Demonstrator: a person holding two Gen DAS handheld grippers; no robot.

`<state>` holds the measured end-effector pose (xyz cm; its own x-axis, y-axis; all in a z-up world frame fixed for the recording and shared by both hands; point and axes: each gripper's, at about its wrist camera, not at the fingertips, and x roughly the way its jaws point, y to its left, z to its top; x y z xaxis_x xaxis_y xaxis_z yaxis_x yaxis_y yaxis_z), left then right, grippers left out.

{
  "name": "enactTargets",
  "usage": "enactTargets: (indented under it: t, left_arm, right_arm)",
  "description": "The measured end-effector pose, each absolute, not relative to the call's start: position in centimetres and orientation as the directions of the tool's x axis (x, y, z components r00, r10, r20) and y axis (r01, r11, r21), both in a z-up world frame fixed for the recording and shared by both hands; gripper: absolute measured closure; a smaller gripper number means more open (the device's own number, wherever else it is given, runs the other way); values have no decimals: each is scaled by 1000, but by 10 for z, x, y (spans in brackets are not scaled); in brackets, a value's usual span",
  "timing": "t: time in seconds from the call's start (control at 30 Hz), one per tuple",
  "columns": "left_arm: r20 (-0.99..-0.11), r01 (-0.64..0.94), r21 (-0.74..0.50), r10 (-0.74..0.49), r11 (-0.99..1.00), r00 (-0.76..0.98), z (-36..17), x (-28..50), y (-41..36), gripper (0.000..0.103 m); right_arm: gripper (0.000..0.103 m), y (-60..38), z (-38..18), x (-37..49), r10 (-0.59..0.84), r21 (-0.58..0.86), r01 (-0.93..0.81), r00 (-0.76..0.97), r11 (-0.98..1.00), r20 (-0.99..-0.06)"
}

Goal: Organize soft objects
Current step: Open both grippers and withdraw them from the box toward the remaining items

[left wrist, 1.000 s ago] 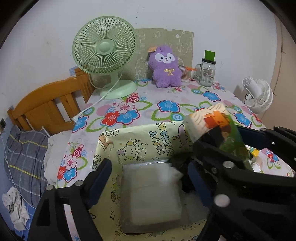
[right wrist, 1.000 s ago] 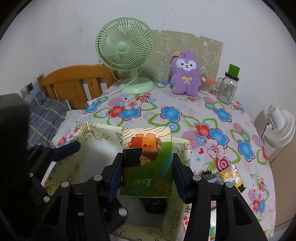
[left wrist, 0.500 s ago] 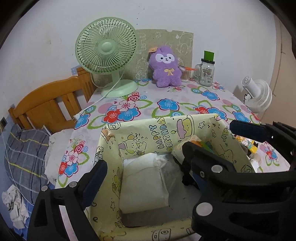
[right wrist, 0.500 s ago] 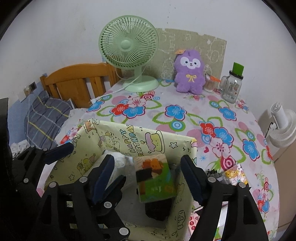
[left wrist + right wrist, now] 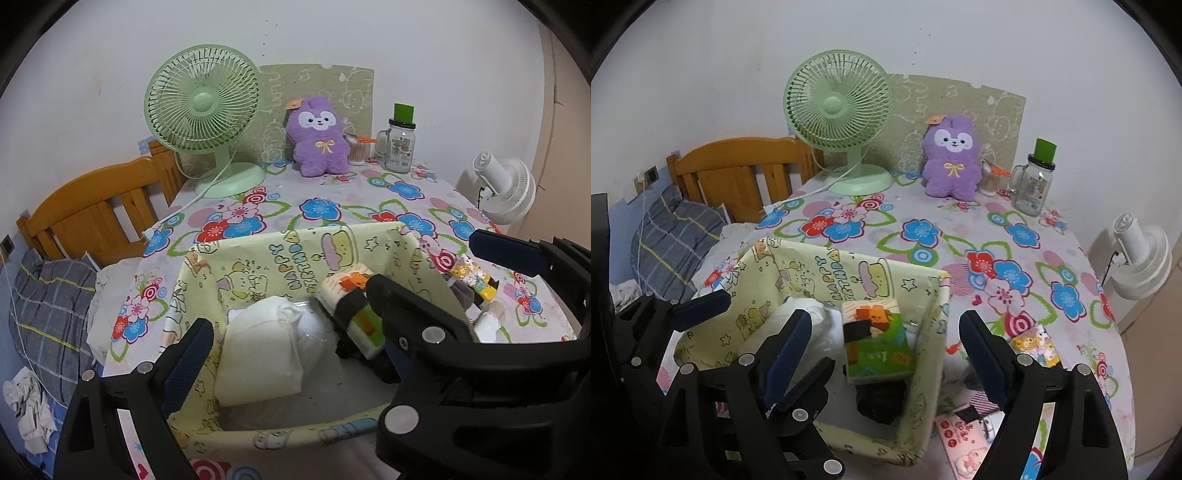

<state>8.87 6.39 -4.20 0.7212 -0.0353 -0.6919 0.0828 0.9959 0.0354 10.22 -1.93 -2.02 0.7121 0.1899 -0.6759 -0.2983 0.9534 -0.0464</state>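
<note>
A yellow cartoon-print box [image 5: 255,266] [image 5: 923,369] stands open on the flowered table. Inside lie a white plastic-wrapped soft pack [image 5: 262,354] [image 5: 798,314] on the left and a green and orange tissue pack [image 5: 351,310] [image 5: 879,339] on the right, resting on something dark [image 5: 881,400]. My right gripper [image 5: 886,336] is open just above the tissue pack, not touching it. My left gripper [image 5: 291,325] is open over the box's near left side, with the right gripper's arm [image 5: 443,332] crossing its view.
A green desk fan [image 5: 838,110], a purple plush toy [image 5: 951,158] and a glass jar with a green lid [image 5: 1034,181] stand at the table's back. Small packets [image 5: 964,435] lie right of the box. A wooden bed frame [image 5: 738,170] is left, a white fan [image 5: 1141,254] right.
My right gripper lowered the tissue pack into the box and opened, leaving it inside. The pack now rests on the box's right side. The right gripper has pulled back slightly.
</note>
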Motion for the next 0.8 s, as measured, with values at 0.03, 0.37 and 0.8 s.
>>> enactTargets:
  t: [0.03,0.37,0.8]
  left_arm:
    - [-691,84,36,-36,996,722,-42,88,62,8]
    - [-673,107,49,-46,993,738,-33,76,36,7]
    - [-660,124,56,-56,991,749,-28,66,8,6]
  right_arm:
    - [17,-22,-20,101,185,-48,-293,716,955,-673]
    - [14,-46,-11,85,176,-41,-264,744,964,-644]
    - [13,-78,-4,69,161,-36,-233,765,972,-623]
